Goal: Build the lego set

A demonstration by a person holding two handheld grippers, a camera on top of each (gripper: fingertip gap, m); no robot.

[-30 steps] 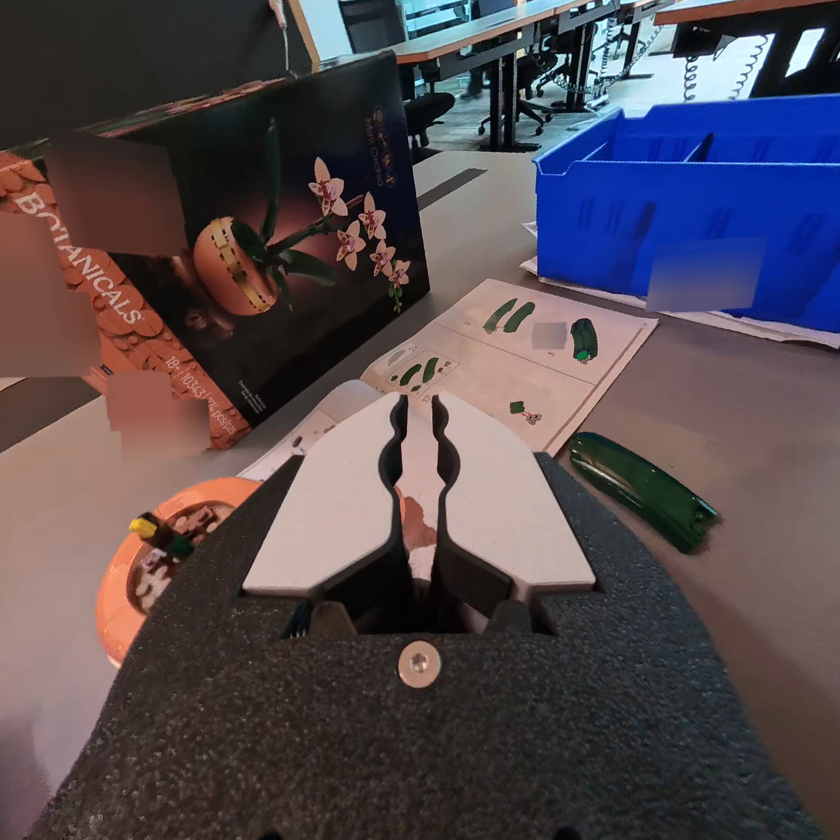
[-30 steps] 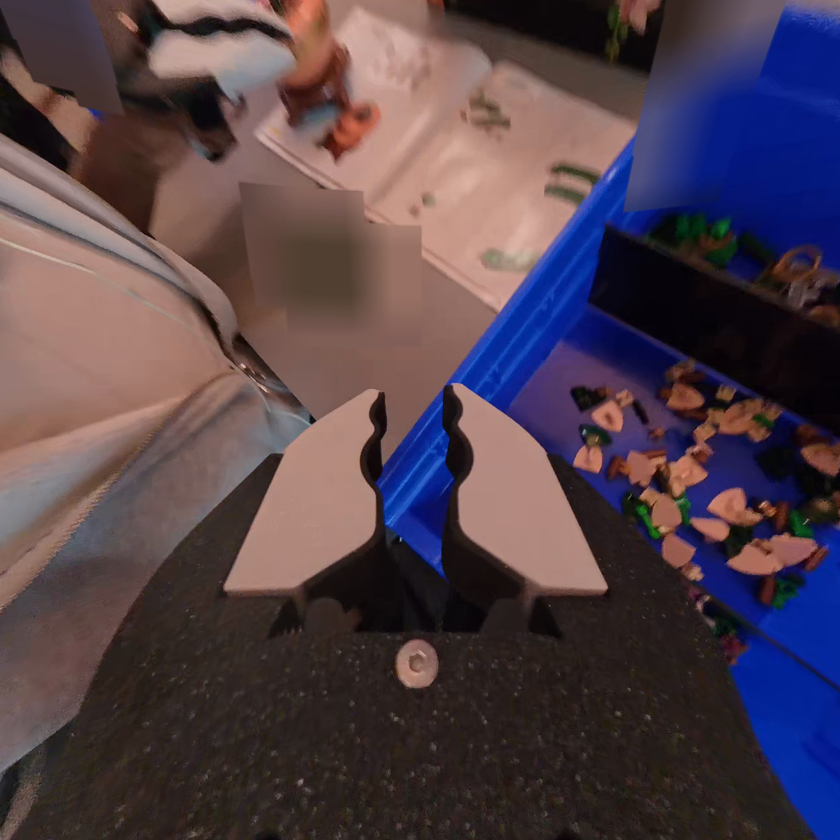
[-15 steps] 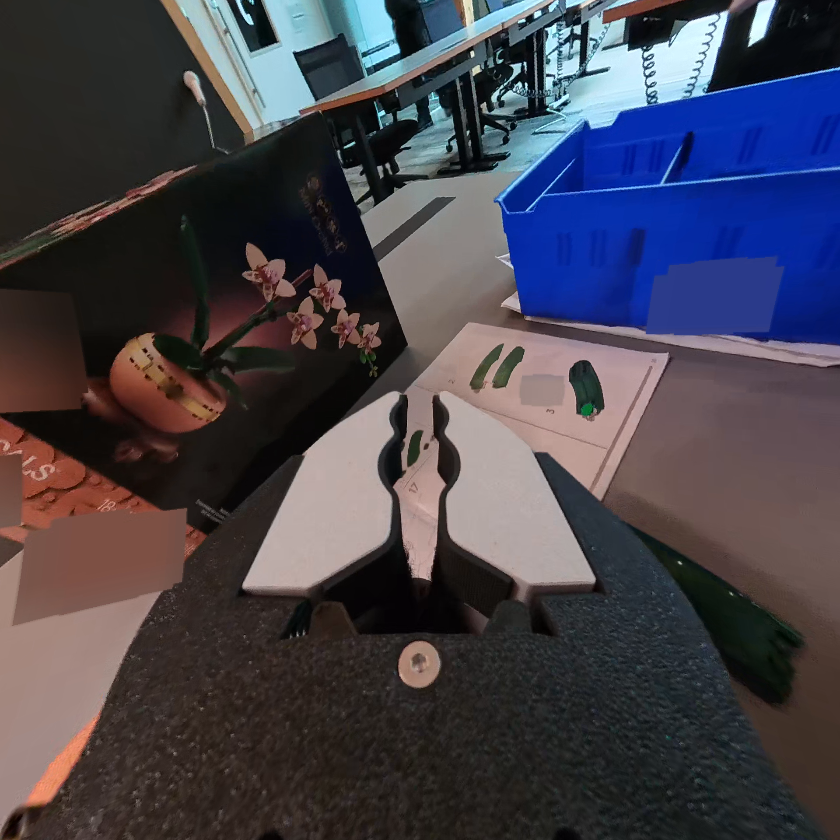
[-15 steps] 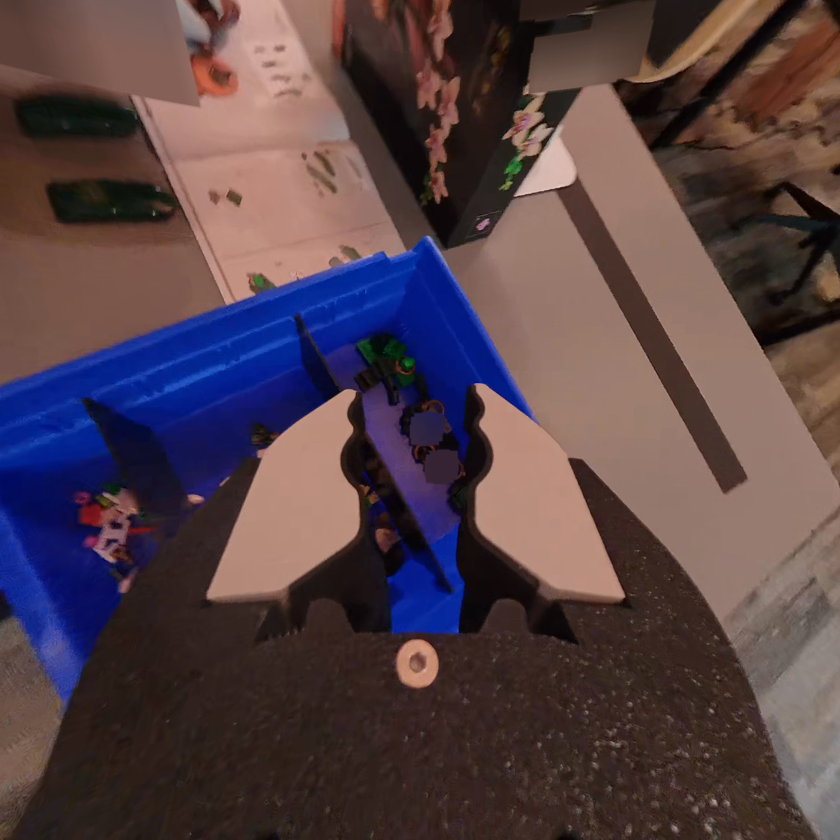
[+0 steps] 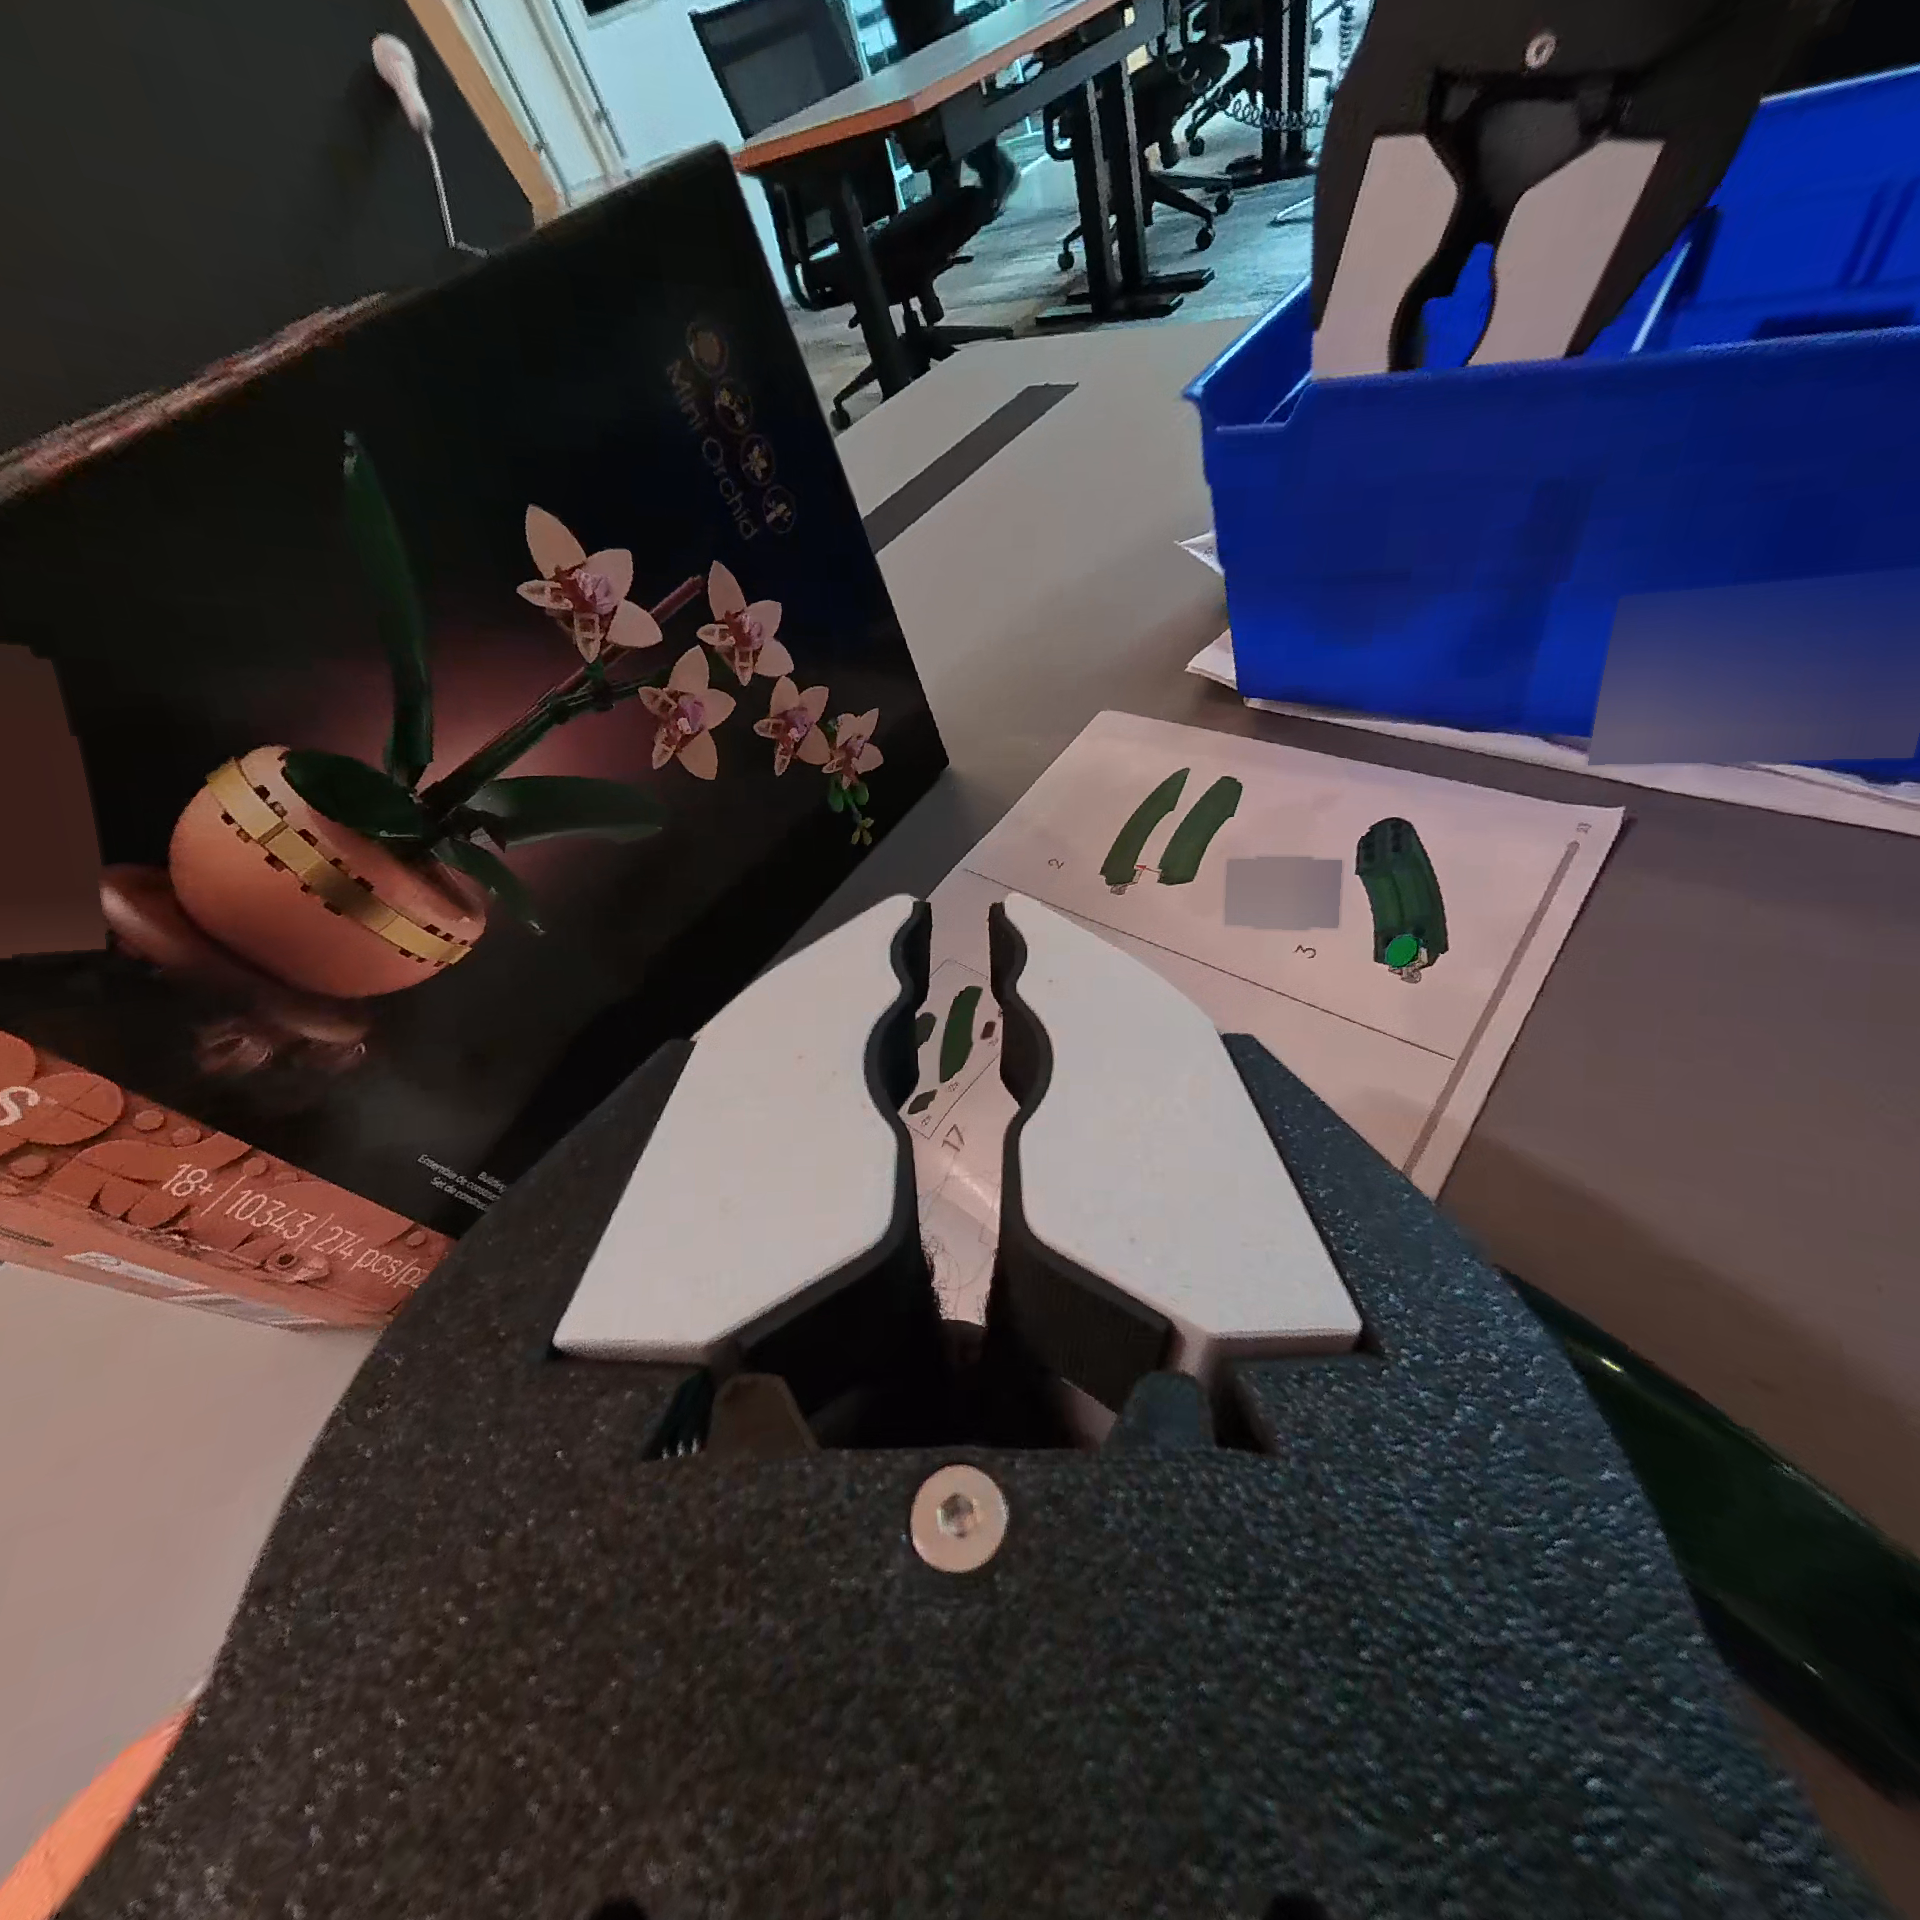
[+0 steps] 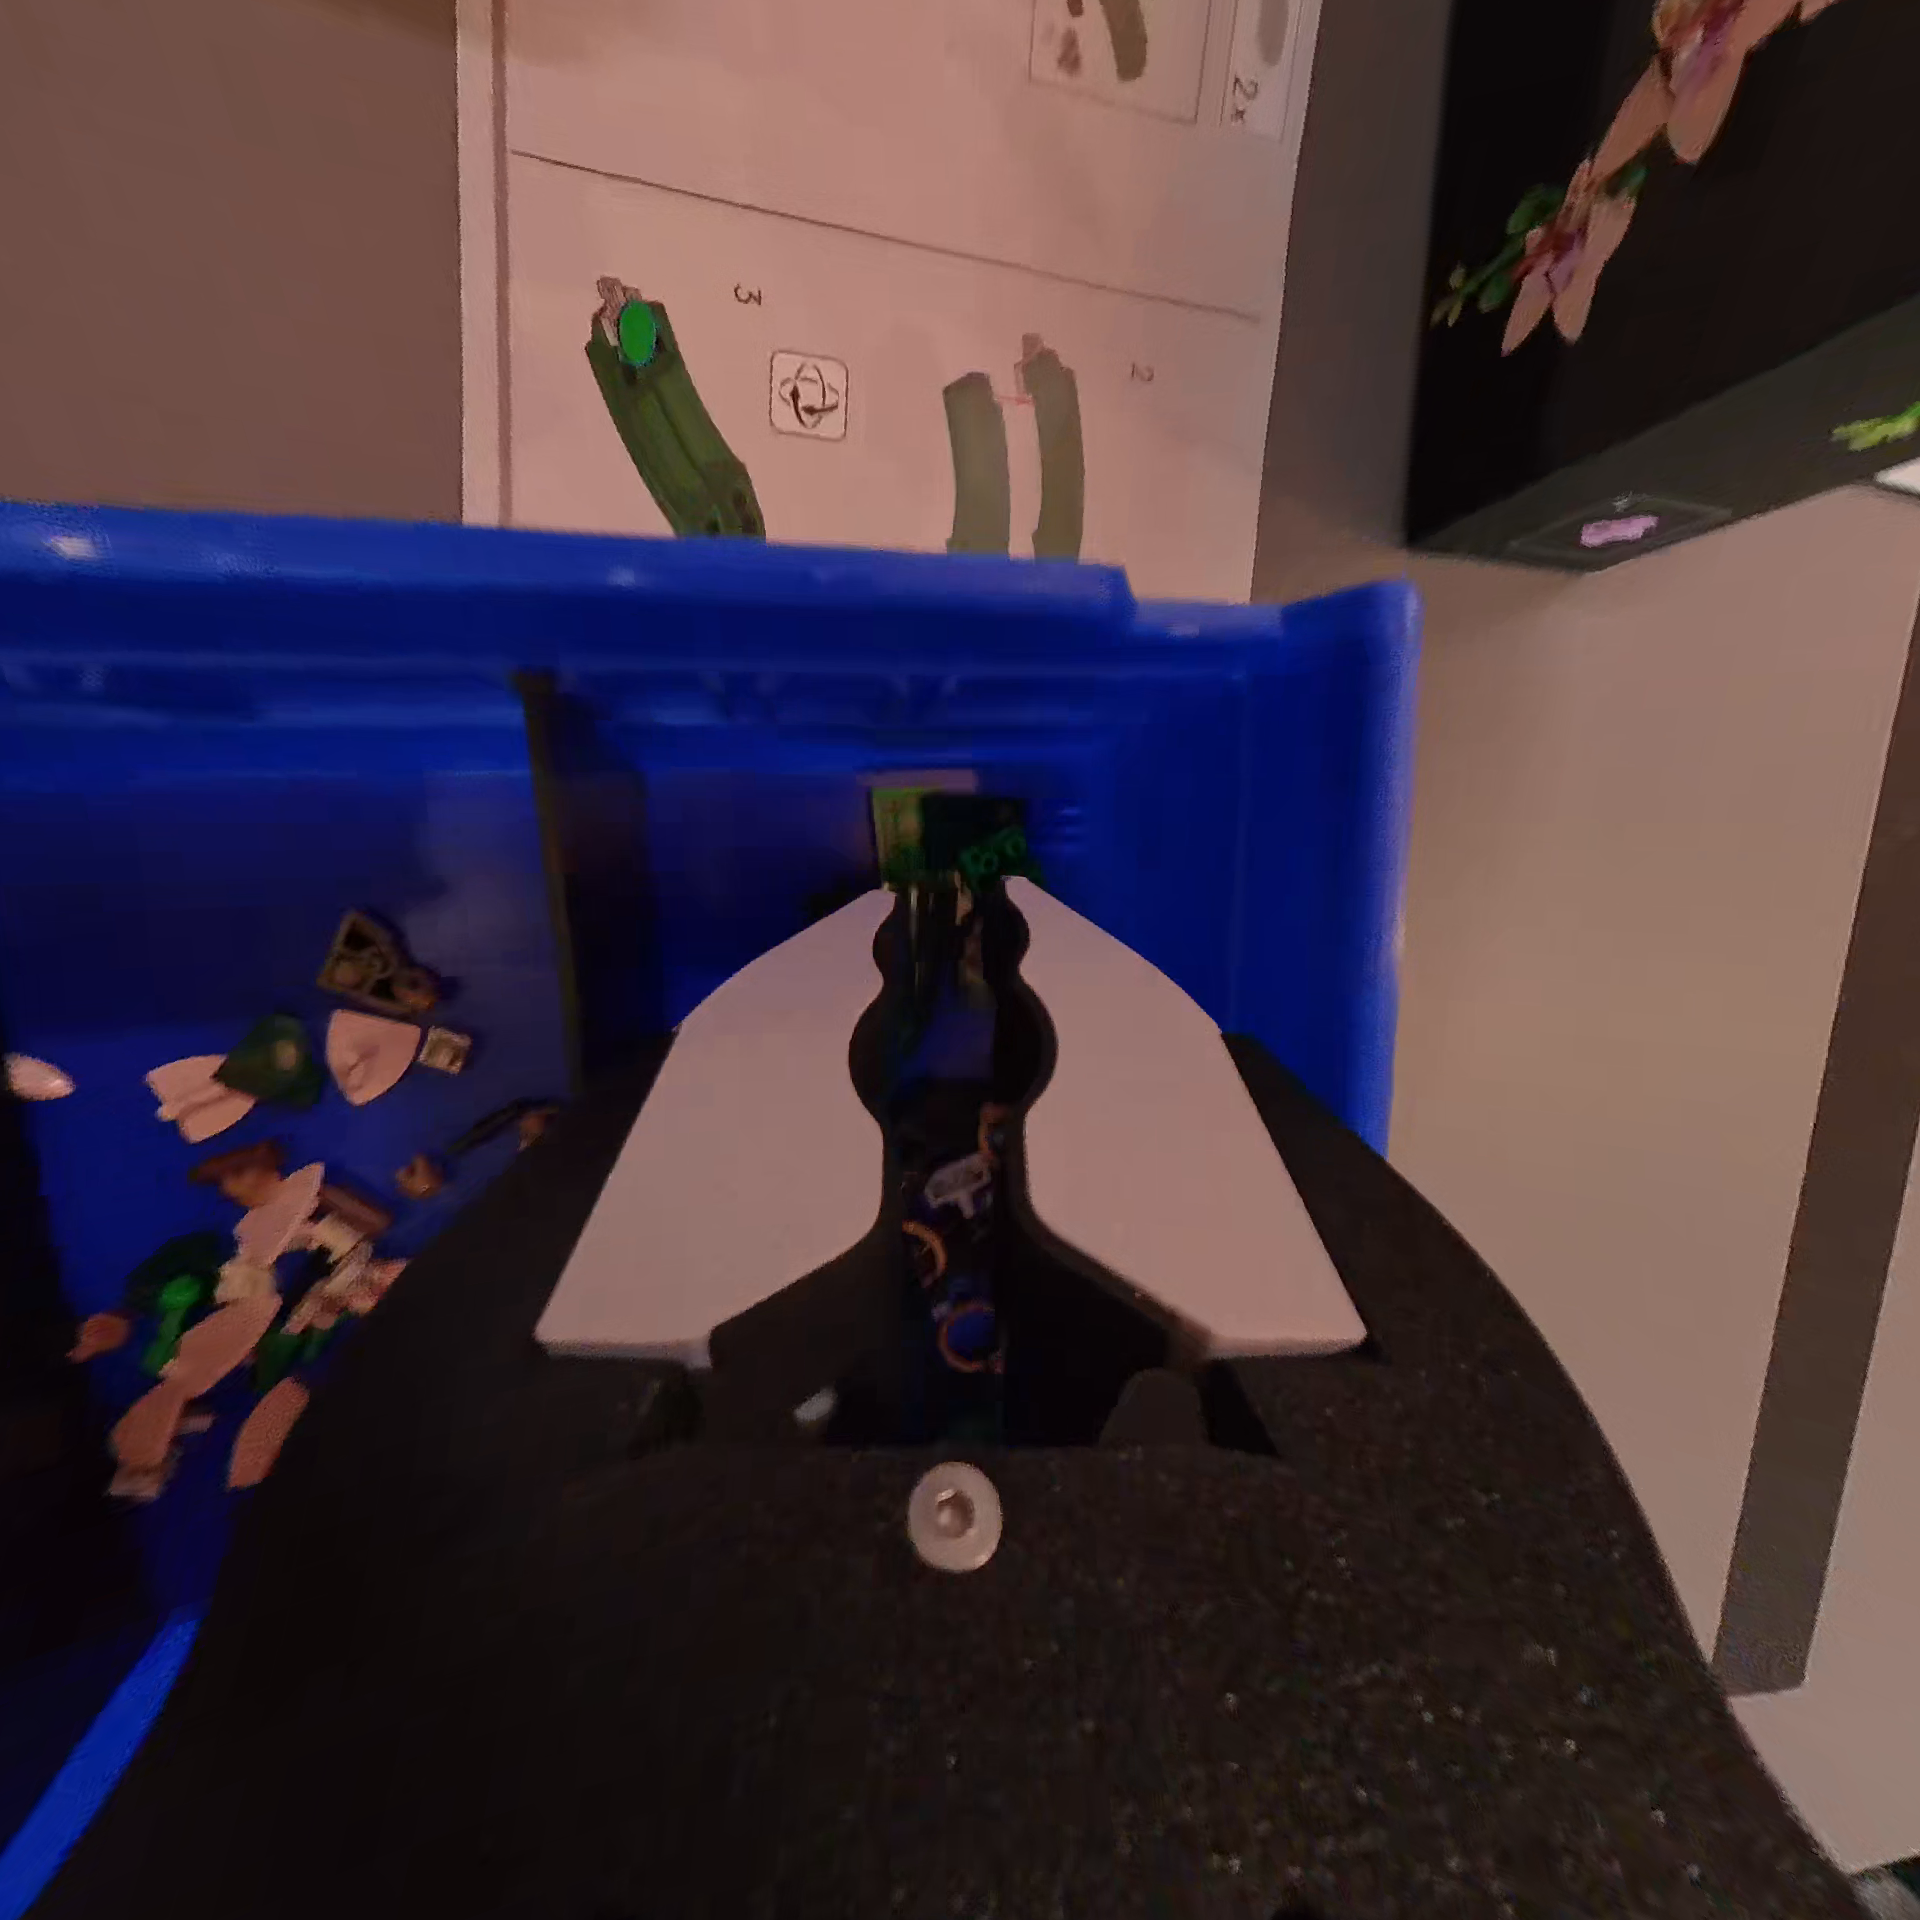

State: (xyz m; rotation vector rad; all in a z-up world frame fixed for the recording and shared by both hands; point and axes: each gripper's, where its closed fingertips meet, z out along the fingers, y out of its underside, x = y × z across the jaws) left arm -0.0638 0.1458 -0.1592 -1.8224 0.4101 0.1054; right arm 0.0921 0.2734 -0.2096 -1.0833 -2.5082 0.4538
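The right gripper (image 6: 951, 914) reaches down into the right-hand compartment of the blue bin (image 6: 1309, 831), its jaws drawn in to a narrow slot. At the tips sits a cluster of small green pieces (image 6: 951, 836) against the bin's far wall; the picture is soft there, so I cannot tell whether the jaws have actually caught one or are only just beside it. The risk, as I judge it, is a marginal pinch: a small piece held at the very tip could twist out and drop back among the loose tan and green pieces (image 6: 260, 1195) in the compartment to the left of the divider, or the fingers could scrape the wall and flick the cluster away. Lifting two pieces stuck together is another likely slip.

The left gripper (image 5: 956, 920) hovers over the instruction sheet (image 5: 1299, 831) with only a thin gap between its jaws and nothing in them. A dark green leaf piece (image 5: 1766, 1558) lies on the table at its right, close enough to be knocked. The set's box (image 5: 468, 675) stands at left, the orange pot (image 5: 73, 1829) barely visible near the bottom left corner.
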